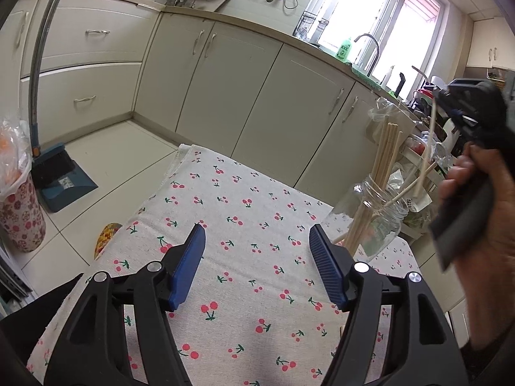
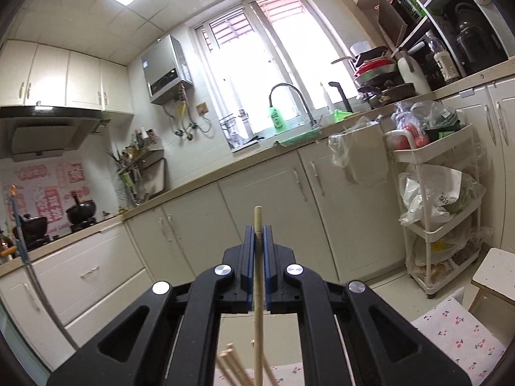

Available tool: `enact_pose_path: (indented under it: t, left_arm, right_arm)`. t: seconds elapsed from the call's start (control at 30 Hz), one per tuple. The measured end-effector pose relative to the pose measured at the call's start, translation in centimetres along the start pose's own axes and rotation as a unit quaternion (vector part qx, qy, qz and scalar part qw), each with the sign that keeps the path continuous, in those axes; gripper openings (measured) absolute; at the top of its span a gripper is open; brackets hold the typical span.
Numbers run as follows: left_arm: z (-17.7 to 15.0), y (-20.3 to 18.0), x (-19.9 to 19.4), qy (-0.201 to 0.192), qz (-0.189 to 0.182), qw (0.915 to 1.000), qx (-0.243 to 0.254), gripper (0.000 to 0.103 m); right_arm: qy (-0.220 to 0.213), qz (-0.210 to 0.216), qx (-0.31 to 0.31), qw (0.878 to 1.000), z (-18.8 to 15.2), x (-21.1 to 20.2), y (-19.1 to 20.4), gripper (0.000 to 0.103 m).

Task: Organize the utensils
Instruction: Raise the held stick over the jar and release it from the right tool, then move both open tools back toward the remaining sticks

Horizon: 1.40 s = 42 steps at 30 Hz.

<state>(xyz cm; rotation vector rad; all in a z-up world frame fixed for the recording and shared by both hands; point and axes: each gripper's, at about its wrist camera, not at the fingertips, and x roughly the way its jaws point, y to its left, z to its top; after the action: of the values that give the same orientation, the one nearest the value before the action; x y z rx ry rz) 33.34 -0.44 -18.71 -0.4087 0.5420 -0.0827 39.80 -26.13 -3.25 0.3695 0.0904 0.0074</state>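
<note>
By the sink, a green bottle point(image 1: 343, 49) reads "AXE". The right gripper point(image 2: 257, 234) has its fingers pinching one chopstick point(image 2: 258, 289), which stands upright between the pads above the other chopsticks point(image 1: 383, 167) in the glass jar point(image 1: 376, 218). The left gripper point(image 1: 257, 257) hovers over the cherry-print cloth point(image 1: 251, 193) on the bench, fingers spread and empty, the jar just beside its right finger.

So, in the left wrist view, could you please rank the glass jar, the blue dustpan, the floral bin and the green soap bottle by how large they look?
1. Glass jar and blue dustpan: alike, and the jar's nearness inflates it.
2. Floral bin, partly cut off at the edge.
3. Green soap bottle, far away.
</note>
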Motion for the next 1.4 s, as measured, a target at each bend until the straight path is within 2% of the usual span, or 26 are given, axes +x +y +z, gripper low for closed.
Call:
enact_pose_path:
  t: [0.4, 0.8, 0.87, 0.93, 1.1, 1.2, 1.4]
  left_arm:
    - [0.0, -0.1, 0.5, 0.009, -0.003, 1.0000, -0.002, 0.067]
    - [-0.1, 0.0, 0.5, 0.010, -0.001, 0.9999, -0.006, 0.069]
    - [-0.1, 0.0, 0.5, 0.010, 0.000, 0.9999, -0.006, 0.069]
    - [-0.1, 0.1, 0.5, 0.010, 0.001, 0.9999, -0.007, 0.070]
    - [-0.1, 0.1, 0.4, 0.008, 0.002, 0.9999, -0.010, 0.070]
    - [-0.1, 0.0, 0.4, 0.007, 0.005, 0.9999, -0.010, 0.071]
    - [-0.1, 0.0, 0.3, 0.006, 0.011, 0.9999, -0.011, 0.072]
  right_arm:
    - [0.017, -0.011, -0.028, 0.999, -3.3, 1.3, 0.0, 0.006]
    - [0.052, 0.013, -0.112, 0.992, -5.8, -1.9, 1.9, 0.006]
    - [0.064, 0.013, -0.118, 0.991, -6.0, -2.4, 1.9, 0.010]
    - [0.074, 0.015, -0.120, 0.990, -6.1, -3.3, 1.8, 0.025]
    - [0.089, 0.014, -0.120, 0.989, -5.7, -7.6, 1.3, 0.035]
    - [0.122, 0.005, -0.117, 0.986, -6.1, -10.2, 0.4, 0.036]
    - [0.249, -0.021, -0.094, 0.964, -10.0, -14.3, -2.7, 0.038]
